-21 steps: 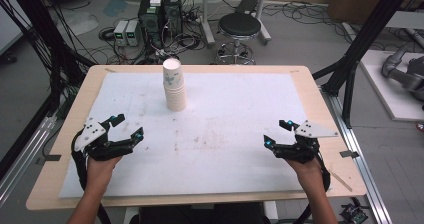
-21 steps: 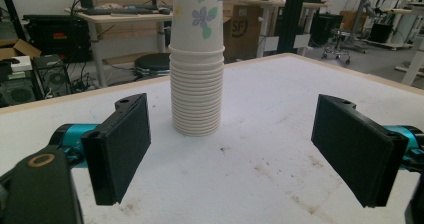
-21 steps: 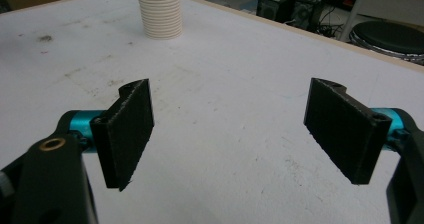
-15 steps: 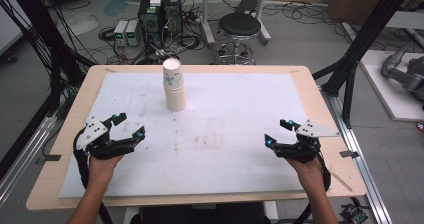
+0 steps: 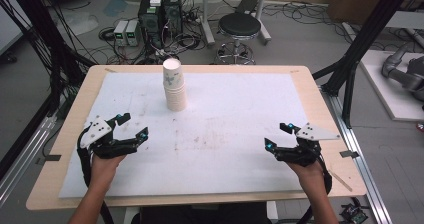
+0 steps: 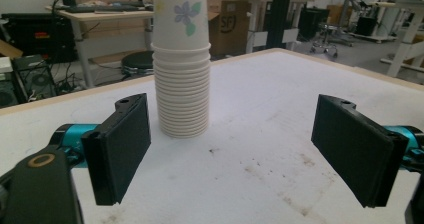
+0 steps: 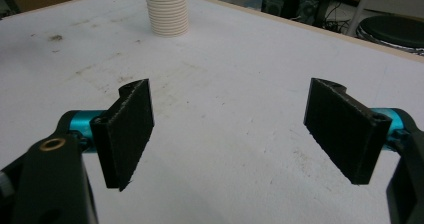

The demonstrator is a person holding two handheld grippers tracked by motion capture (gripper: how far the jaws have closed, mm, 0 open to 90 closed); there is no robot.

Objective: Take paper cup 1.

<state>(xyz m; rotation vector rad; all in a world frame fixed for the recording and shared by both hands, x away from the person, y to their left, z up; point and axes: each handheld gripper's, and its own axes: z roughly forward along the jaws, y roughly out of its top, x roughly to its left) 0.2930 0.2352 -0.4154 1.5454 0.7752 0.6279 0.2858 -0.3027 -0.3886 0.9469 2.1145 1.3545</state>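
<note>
A: How do the jaws stand?

B: On the left gripper [image 5: 131, 125] they are spread wide with nothing between them. In the left gripper view the two black pads face each other across bare white table cover. The right gripper [image 5: 278, 135] is the same: jaws wide apart, holding nothing, over the white sheet.

A: And the cups?

B: The stack of paper cups [image 5: 174, 85] stands upright on the table [image 5: 320, 109], toward the far edge and a little left of the middle. In the left gripper view the stack [image 6: 181, 74] rises just beyond the left-hand jaw, not touching it; the top cup has a flower print. In the right gripper view it [image 7: 166, 11] sits farther off, at the upper left.

A: Where are the hands?

B: Each near its own side of the near edge, well apart from one another. The left gripper is nearer the stack than the right, though neither touches it.

A: Anything else on the sheet?

B: Faint brownish stains [image 5: 200, 140] near the middle.
</note>
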